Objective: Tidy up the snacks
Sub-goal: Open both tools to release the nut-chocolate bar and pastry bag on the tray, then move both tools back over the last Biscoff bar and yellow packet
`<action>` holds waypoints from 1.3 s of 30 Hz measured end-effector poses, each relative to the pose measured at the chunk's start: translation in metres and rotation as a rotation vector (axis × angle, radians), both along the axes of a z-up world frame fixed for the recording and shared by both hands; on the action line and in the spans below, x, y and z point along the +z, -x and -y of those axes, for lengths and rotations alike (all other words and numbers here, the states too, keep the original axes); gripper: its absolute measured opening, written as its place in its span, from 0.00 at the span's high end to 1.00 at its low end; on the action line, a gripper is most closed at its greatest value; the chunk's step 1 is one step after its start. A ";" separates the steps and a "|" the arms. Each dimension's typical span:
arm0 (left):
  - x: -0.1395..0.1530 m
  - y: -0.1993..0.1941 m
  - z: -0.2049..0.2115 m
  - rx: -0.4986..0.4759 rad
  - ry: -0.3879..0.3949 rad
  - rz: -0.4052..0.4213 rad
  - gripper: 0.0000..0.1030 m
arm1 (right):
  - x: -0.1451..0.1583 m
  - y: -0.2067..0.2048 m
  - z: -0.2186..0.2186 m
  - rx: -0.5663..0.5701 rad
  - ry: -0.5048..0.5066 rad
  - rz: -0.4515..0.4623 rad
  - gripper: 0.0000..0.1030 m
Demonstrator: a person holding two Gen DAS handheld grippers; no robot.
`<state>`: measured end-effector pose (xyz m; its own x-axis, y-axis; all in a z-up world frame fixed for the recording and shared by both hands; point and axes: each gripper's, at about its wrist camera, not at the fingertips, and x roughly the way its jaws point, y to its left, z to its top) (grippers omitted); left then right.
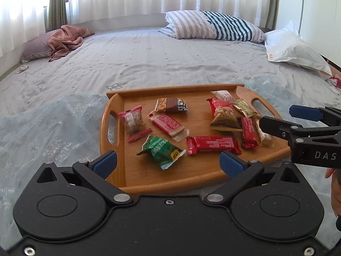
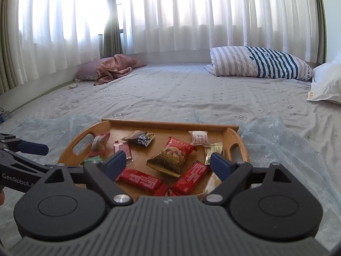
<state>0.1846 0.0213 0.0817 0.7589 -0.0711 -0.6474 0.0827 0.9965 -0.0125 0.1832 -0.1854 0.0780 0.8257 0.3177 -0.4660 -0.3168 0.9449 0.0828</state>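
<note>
Snack tray [image 1: 119, 170] lies ahead of both wide-spread claws [image 1: 168, 162].

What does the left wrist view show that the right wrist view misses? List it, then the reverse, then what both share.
Only the left wrist view shows the green packet whole and the pink stick.

Only the right wrist view shows the small blue object at the bed's far left edge.

Both show the wooden tray, the red bar, the striped pillow, and both tools open: left tool, right tool.

Black claws [image 1: 168, 163] (blue pads [image 1: 231, 163])
</note>
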 end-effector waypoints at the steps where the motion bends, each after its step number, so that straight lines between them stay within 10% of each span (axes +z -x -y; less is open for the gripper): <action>1: 0.000 0.005 -0.001 -0.001 0.001 0.001 0.01 | -0.002 0.005 -0.001 0.006 0.004 0.002 0.08; 28: -0.009 0.089 -0.013 -0.006 0.057 -0.017 0.10 | -0.061 0.105 -0.039 0.134 0.046 -0.023 0.00; 39: -0.023 0.089 0.000 -0.015 0.045 -0.046 0.20 | -0.069 0.102 -0.036 0.038 0.015 -0.073 0.27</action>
<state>0.0958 0.0217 0.0588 0.7268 -0.1122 -0.6777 0.0960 0.9935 -0.0616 0.0813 -0.1498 0.0086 0.7769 0.3406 -0.5295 -0.3458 0.9337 0.0931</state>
